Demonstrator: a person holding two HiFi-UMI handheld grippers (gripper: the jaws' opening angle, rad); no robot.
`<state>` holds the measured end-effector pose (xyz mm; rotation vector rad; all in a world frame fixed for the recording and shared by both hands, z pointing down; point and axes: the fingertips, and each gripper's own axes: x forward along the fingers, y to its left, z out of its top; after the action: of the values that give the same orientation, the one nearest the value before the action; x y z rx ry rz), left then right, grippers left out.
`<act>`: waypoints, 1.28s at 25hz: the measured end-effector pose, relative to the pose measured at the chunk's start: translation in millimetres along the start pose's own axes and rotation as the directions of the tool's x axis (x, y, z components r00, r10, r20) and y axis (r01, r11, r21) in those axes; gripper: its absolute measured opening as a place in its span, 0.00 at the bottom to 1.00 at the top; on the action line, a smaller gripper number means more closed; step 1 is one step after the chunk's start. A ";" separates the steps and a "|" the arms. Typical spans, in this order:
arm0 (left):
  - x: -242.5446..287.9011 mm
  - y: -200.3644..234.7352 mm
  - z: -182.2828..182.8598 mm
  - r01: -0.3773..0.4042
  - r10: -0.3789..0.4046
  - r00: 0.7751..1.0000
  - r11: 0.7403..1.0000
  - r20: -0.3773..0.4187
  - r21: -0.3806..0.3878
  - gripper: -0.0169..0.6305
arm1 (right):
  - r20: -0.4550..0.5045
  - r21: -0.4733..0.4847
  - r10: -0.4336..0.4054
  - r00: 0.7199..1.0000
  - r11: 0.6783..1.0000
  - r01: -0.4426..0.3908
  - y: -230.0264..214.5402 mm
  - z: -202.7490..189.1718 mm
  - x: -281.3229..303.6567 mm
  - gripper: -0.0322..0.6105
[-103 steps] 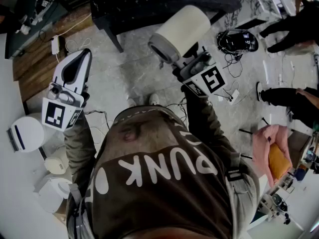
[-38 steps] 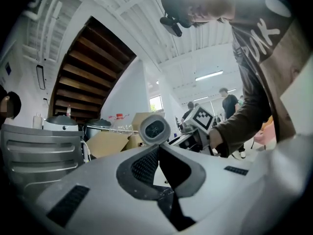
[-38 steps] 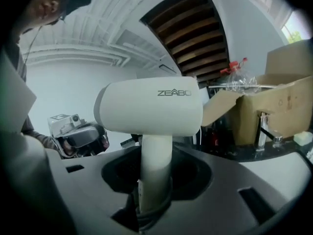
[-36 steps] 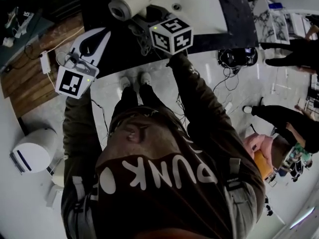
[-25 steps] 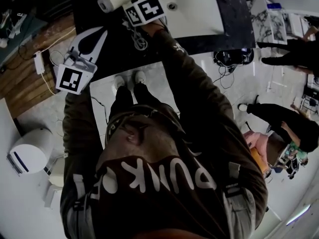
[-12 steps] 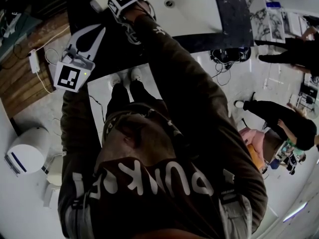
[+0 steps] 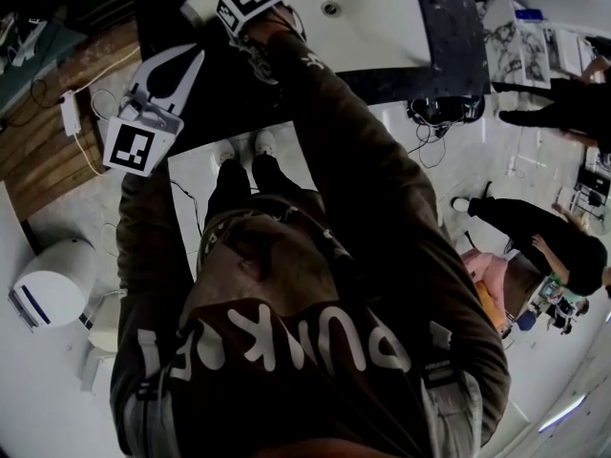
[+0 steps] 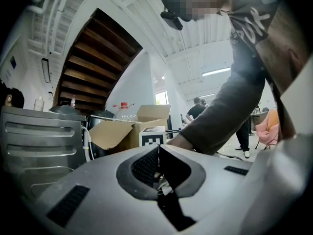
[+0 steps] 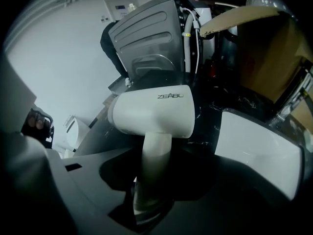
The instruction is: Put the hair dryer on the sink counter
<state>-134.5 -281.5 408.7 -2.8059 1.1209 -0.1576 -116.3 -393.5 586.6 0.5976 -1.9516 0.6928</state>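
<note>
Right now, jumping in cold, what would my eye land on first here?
The white hair dryer fills the right gripper view. Its handle stands between the opening jaws of the right gripper, over the black sink counter and beside the white basin. In the head view, the left gripper hangs shut and empty near the counter's left edge.

White hair dryer (image 9: 151,114) rests on black sink counter (image 7: 447,41).
</note>
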 end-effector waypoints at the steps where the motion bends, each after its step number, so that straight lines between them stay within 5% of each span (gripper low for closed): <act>1: -0.2 0.6 1.5 0.000 0.000 1.000 1.000 0.001 0.000 0.04 | 0.010 -0.008 0.002 1.000 1.000 -0.002 -0.4 0.2 -3.3 0.36; 6: -3.4 4.6 12.2 -0.007 0.007 1.000 1.000 0.013 0.009 0.04 | 0.148 -0.067 0.000 0.989 0.998 0.010 -2.7 12.0 -50.4 0.39; 9: -5.7 5.1 21.9 -0.012 0.011 1.000 1.000 0.016 0.017 0.04 | 0.339 -0.148 0.037 0.940 0.989 0.014 10.2 24.3 -106.6 0.37; 11: -8.1 6.3 30.2 -0.016 0.015 1.000 1.000 0.022 0.020 0.04 | 0.491 -0.237 0.091 0.866 0.971 0.032 30.6 31.4 -150.5 0.34; 14: -13.7 7.4 44.6 -0.023 0.023 0.999 1.000 0.034 0.012 0.03 | 0.676 -0.362 0.186 0.713 0.926 0.102 72.8 35.2 -216.1 0.30; 17: -17.8 2.8 60.0 -0.025 0.026 0.999 1.000 0.037 -0.005 0.04 | 0.776 -0.461 0.281 0.565 0.864 0.203 113.1 28.5 -263.6 0.26; 19: -20.0 -0.8 69.4 -0.025 0.025 0.999 1.000 0.035 -0.004 0.04 | 0.804 -0.499 0.332 0.493 0.827 0.257 133.3 20.9 -280.0 0.23; 20: -21.3 -2.9 73.7 -0.025 0.025 0.999 1.000 0.035 -0.003 0.03 | 0.808 -0.509 0.345 0.478 0.816 0.272 140.4 15.7 -283.1 0.21; 23: -26.3 -9.0 84.1 -0.019 0.019 0.999 1.000 0.038 -0.002 0.04 | 0.799 -0.524 0.339 0.497 0.797 0.299 149.2 -0.4 -276.9 0.16; 27: -32.9 -16.5 92.5 -0.011 0.011 0.999 1.000 0.033 0.008 0.04 | 0.856 -0.457 0.347 0.384 0.856 0.244 156.6 -0.2 -284.8 0.11; 32: -40.5 -18.8 99.4 -0.012 0.011 0.999 1.000 0.041 0.016 0.03 | 0.863 -0.442 0.338 0.377 0.866 0.236 157.2 -4.1 -282.6 0.07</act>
<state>-137.1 -233.2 311.0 -2.7747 1.1212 -0.1082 -94.9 -243.1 301.2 0.6449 -3.0932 -0.3257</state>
